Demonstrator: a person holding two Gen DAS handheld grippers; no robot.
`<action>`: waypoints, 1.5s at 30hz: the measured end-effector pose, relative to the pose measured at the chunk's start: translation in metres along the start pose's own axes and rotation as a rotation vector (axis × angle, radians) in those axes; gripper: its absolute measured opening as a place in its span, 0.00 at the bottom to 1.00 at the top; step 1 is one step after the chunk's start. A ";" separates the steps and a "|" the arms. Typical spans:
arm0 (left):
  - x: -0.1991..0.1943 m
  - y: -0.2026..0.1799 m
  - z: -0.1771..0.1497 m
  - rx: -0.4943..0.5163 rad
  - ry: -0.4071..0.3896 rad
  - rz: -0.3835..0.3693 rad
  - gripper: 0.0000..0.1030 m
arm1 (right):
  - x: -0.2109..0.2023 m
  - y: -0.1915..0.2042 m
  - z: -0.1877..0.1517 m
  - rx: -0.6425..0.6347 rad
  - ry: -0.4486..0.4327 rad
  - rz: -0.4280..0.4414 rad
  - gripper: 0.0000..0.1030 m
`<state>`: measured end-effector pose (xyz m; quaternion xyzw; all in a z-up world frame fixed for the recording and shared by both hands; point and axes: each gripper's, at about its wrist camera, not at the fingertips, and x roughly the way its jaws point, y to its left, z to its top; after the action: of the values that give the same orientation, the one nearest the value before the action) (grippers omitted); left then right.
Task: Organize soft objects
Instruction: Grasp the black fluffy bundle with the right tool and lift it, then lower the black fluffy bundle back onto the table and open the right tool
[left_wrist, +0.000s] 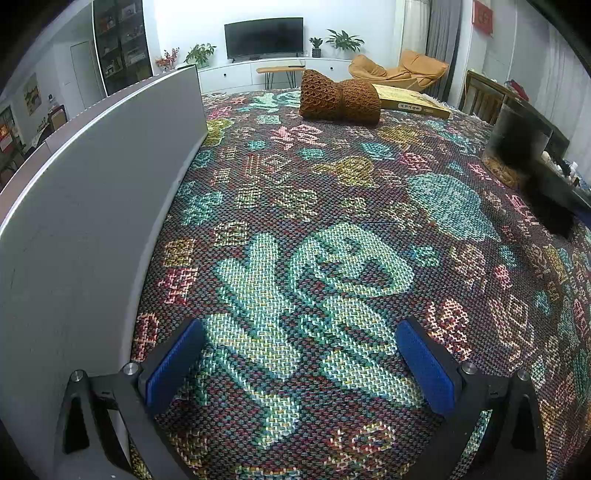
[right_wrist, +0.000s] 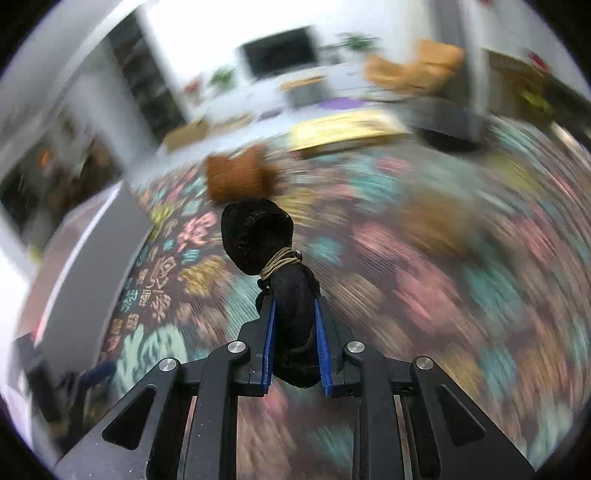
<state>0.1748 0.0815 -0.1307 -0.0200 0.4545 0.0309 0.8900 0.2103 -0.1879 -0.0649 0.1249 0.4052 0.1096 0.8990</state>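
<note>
Black bundle lifted over the patterned cloth

A woven patterned cloth (left_wrist: 332, 206) covers the table, with a grey panel (left_wrist: 92, 206) upright along its left edge. A brown knitted roll (left_wrist: 340, 96) lies at the far side beside a yellow box (left_wrist: 413, 100). The right gripper (right_wrist: 294, 314) is clenched on a black fabric bundle (right_wrist: 258, 236) tied with tan cord (right_wrist: 280, 260), held above the cloth; the left gripper (left_wrist: 299, 365) is released, nothing between its blue pads (left_wrist: 173, 365).
</note>
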 end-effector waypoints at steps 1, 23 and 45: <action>0.000 0.000 0.000 0.000 0.000 0.000 1.00 | -0.013 -0.017 -0.006 0.048 -0.027 -0.032 0.21; 0.000 0.000 0.000 0.001 0.000 0.001 1.00 | -0.002 -0.129 -0.028 0.013 0.044 -0.444 0.86; 0.011 -0.021 0.053 -0.030 0.064 -0.107 1.00 | -0.002 -0.134 -0.027 0.029 0.039 -0.448 0.88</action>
<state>0.2255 0.0648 -0.1084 -0.0586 0.4806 -0.0105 0.8749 0.2012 -0.3115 -0.1233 0.0426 0.4417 -0.0963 0.8909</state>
